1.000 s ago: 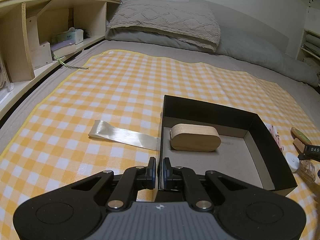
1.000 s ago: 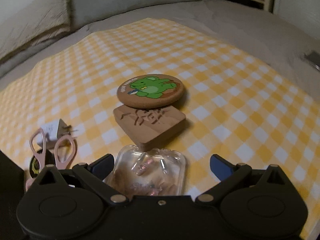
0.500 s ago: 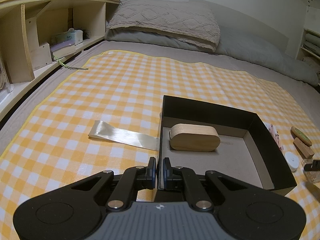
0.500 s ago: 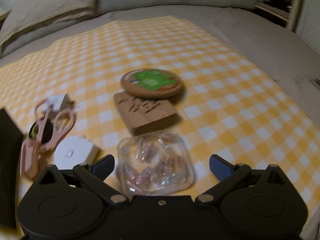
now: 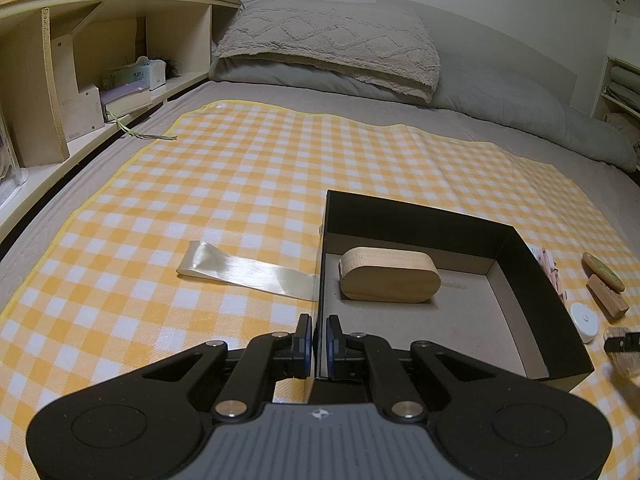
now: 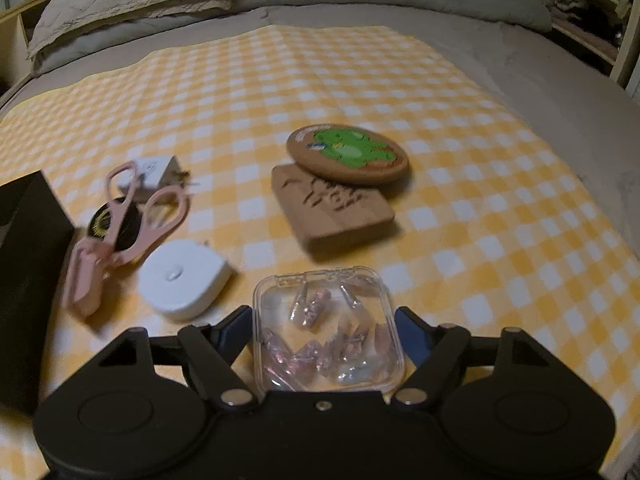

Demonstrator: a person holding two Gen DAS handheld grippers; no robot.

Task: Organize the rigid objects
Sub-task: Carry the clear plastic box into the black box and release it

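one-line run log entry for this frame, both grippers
left gripper: shut on box wall | right gripper: closing around clear case | in box: wooden block

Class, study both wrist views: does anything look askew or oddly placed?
Yes. The round cork coaster rests tilted, half on the carved wooden block rather than flat on the cloth. The pink scissors lie across a dark round item. Nothing looks spilled or broken.

The right claw (image 6: 325, 330) has rolled and is closing around the clear plastic case (image 6: 327, 334), now between its fingers.
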